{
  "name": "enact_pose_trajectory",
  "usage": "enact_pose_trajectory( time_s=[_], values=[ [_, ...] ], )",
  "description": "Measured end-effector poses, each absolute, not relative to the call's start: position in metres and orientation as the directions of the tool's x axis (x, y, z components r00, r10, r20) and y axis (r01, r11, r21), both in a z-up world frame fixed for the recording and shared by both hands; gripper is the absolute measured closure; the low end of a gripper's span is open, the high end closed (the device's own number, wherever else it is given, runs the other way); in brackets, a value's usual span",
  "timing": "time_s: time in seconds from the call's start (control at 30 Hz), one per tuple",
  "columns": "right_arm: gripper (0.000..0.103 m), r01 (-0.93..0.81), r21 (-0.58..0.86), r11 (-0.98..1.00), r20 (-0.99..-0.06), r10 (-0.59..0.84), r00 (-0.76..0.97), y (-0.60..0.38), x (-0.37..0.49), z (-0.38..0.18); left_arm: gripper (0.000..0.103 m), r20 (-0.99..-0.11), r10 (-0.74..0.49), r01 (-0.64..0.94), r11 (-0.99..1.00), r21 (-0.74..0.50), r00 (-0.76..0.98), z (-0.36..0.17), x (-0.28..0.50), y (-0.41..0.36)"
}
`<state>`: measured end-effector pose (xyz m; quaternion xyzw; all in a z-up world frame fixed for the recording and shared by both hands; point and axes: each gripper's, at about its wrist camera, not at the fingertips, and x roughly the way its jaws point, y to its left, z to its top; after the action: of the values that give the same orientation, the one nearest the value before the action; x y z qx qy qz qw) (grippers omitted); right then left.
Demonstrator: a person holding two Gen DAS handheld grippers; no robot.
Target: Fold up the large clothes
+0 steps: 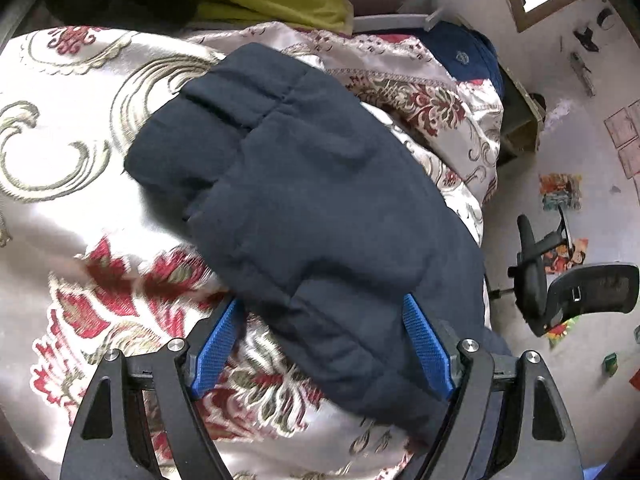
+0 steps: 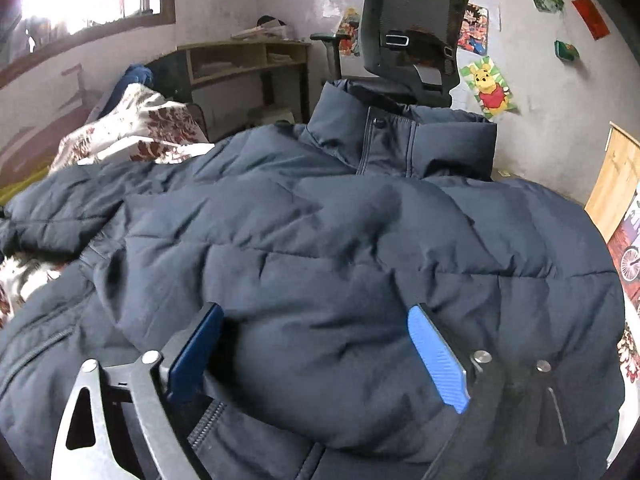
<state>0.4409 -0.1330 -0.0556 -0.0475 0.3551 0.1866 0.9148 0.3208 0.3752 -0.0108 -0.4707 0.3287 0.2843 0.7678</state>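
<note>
Nearest to us, the left claw (image 1: pixel 322 340) stood well open, its blue pads (image 1: pixel 426 344) on either side of the jacket's sleeve (image 1: pixel 288 184) but not pressing it, so we judged that it held nothing. The sleeve began right between the jaws and ran away from the claw, up and a little to the left, its long axis nearly in line with the fingers. Its cuff end (image 1: pixel 240 80) pointed away from us, resting on the flowered bedspread (image 1: pixel 80 216).

The right claw (image 2: pixel 316 344) was spread wider still, hovering just over the padded body of the dark jacket (image 2: pixel 340 248), and gripped nothing that we could see. From that claw the jacket lay straight ahead, collar (image 2: pixel 400 136) at the far end and pointing away toward the office chair (image 2: pixel 416 32), so its long axis also ran along the fingers. The other sleeve (image 2: pixel 60 208) trailed off to the left.

We judged the left hand nearer to the sleeve, and the next fold would turn on carrying it across the body.
</note>
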Motion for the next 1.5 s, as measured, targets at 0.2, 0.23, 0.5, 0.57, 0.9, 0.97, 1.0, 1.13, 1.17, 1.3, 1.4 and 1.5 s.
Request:
enact_pose_trajectory(
  time_s=[0.2, 0.23, 0.5, 0.57, 0.9, 0.97, 1.0, 1.13, 1.17, 1.3, 1.4, 1.5],
  values=[
    [0.007, -0.378, 0.023, 0.925, -0.67, 0.295, 0.681, -0.131, 0.438, -0.059, 0.092, -0.762, 0.252, -0.718, 0.592, -0.366, 0.596, 0.015, 0.34, 0.351],
    [0.007, -0.378, 0.031, 0.925, -0.671, 0.299, 0.679, -0.133, 0.437, -0.058, 0.094, -0.746, 0.295, -0.71, 0.627, -0.321, 0.597, 0.026, 0.342, 0.34],
    [0.007, -0.357, 0.121, 0.926, -0.646, 0.346, 0.68, -0.164, 0.424, -0.038, 0.097, -0.559, 0.388, -0.554, 0.817, -0.159, 0.733, 0.113, 0.349, 0.245],
    [0.007, -0.346, 0.144, 0.927, -0.631, 0.356, 0.69, -0.178, 0.421, -0.029, 0.097, -0.506, 0.368, -0.484, 0.868, -0.115, 0.78, 0.136, 0.352, 0.209],
    [0.007, -0.246, 0.211, 0.946, -0.555, 0.323, 0.766, -0.266, 0.397, 0.011, 0.097, -0.47, 0.002, -0.054, 0.994, -0.098, 0.883, 0.169, 0.37, 0.031],
    [0.007, -0.221, 0.219, 0.95, -0.551, 0.308, 0.776, -0.286, 0.391, 0.015, 0.097, -0.505, -0.096, 0.036, 0.991, -0.127, 0.858, 0.159, 0.375, -0.005],
    [0.007, -0.211, 0.22, 0.952, -0.551, 0.3, 0.778, -0.294, 0.389, 0.015, 0.097, -0.517, -0.124, 0.066, 0.989, -0.129, 0.847, 0.155, 0.376, -0.019],
    [0.007, -0.159, 0.229, 0.96, -0.554, 0.263, 0.79, -0.328, 0.38, 0.016, 0.097, -0.589, -0.208, 0.174, 0.978, -0.115, 0.781, 0.116, 0.388, -0.084],
    [0.007, -0.148, 0.234, 0.961, -0.555, 0.257, 0.791, -0.334, 0.378, 0.016, 0.097, -0.606, -0.222, 0.193, 0.975, -0.113, 0.764, 0.107, 0.39, -0.097],
    [0.006, -0.123, 0.257, 0.959, -0.567, 0.253, 0.784, -0.356, 0.372, 0.013, 0.097, -0.687, -0.235, 0.264, 0.962, -0.065, 0.688, 0.053, 0.404, -0.139],
    [0.007, -0.112, 0.248, 0.962, -0.591, 0.241, 0.77, -0.363, 0.37, 0.008, 0.097, -0.739, -0.215, 0.302, 0.953, -0.017, 0.638, 0.023, 0.4, -0.154],
    [0.007, -0.106, 0.217, 0.97, -0.608, 0.22, 0.763, -0.365, 0.368, 0.007, 0.097, -0.758, -0.193, 0.323, 0.946, 0.024, 0.623, 0.004, 0.389, -0.158]
  ],
)
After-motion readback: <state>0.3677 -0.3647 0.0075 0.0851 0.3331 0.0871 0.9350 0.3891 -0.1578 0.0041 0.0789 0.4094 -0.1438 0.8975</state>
